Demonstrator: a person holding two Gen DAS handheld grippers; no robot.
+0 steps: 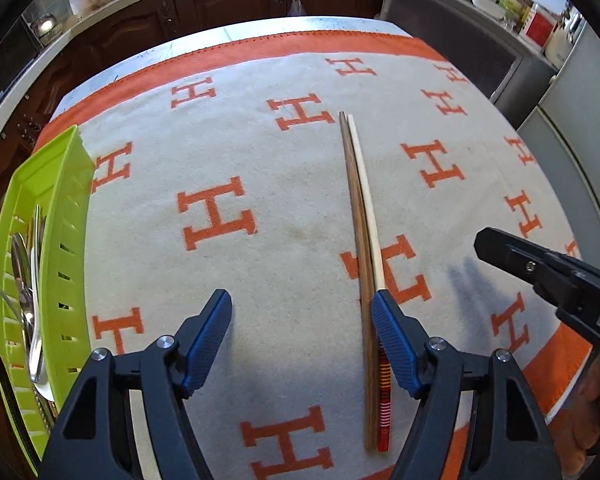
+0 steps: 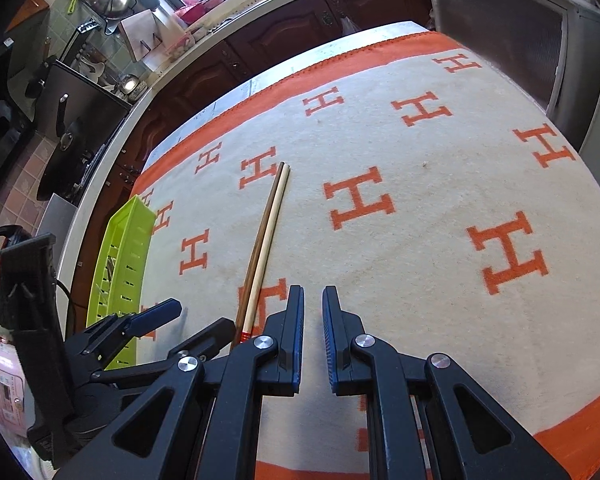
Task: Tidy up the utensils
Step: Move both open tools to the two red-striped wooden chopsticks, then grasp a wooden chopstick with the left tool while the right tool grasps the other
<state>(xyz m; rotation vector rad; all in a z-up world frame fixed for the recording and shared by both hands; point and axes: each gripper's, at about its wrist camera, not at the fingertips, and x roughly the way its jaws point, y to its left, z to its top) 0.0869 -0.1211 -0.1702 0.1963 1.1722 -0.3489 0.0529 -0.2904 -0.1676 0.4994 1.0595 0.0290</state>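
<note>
Wooden, thin, light chopsticks lie together on the bench cloth, inside the spread left fingers, beside one pad. They may roll; pinch mid-length. Right fingers are nearly together, empty.

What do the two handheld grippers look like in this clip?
Both the left gripper and the right gripper share one build: black plastic linkage arms with silver round pivot bolts, ending in ribbed blue finger pads. White letters "DA" mark the right gripper's black body in the left wrist view.
</note>
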